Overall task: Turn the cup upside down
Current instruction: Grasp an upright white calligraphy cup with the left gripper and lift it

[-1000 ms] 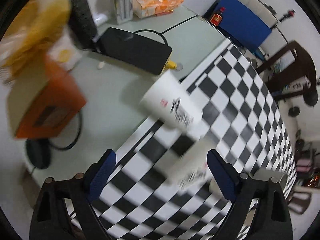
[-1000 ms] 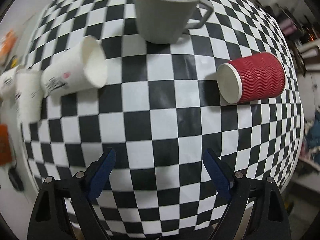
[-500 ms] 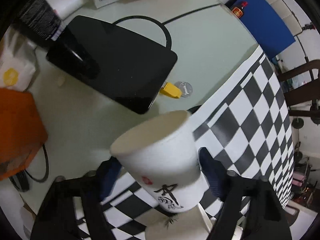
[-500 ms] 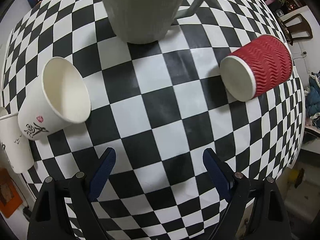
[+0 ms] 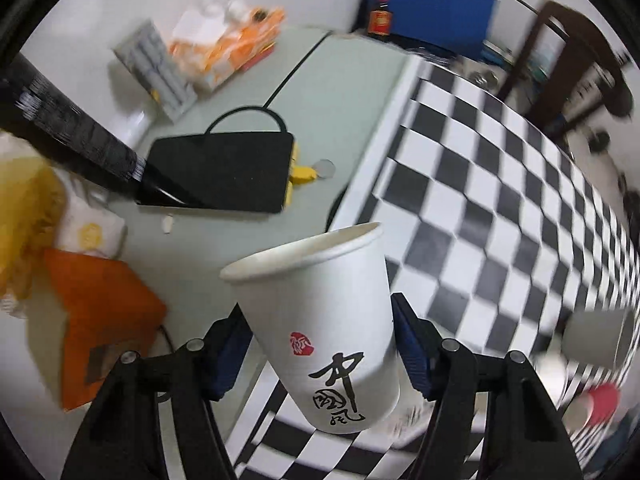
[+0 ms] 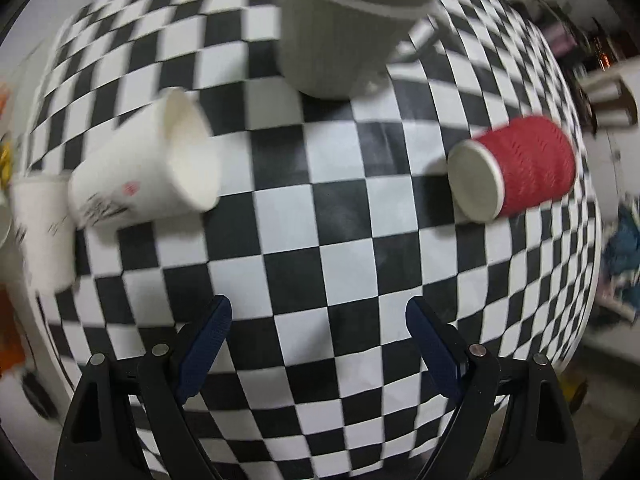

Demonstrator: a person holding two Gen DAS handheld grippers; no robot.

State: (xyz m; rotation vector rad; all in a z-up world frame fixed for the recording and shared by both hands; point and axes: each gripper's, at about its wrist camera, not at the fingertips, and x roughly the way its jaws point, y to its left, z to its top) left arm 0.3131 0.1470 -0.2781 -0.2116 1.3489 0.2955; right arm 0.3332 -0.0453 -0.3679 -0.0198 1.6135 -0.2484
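My left gripper (image 5: pixel 318 344) is shut on a white paper cup (image 5: pixel 320 320) with black calligraphy and a red seal. The cup is lifted off the table, mouth pointing away and up, slightly tilted. The same cup shows in the right wrist view (image 6: pixel 148 168), lying sideways in the air with its mouth facing the camera. My right gripper (image 6: pixel 318 344) is open and empty above the checkered cloth (image 6: pixel 320 240). A red ribbed cup (image 6: pixel 520 168) lies on its side at the right. A second white paper cup (image 6: pixel 44 236) stands at the left edge.
A large grey mug (image 6: pixel 348 28) stands at the far side of the cloth. In the left wrist view a black tablet (image 5: pixel 220 172), an orange box (image 5: pixel 96 328), a tissue pack (image 5: pixel 224 52) and a sauce bottle (image 5: pixel 380 16) sit on the pale table.
My left gripper closed on the white cup and lifted it off the cloth, swinging it round. My right gripper stayed open over the cloth and shifted a little.
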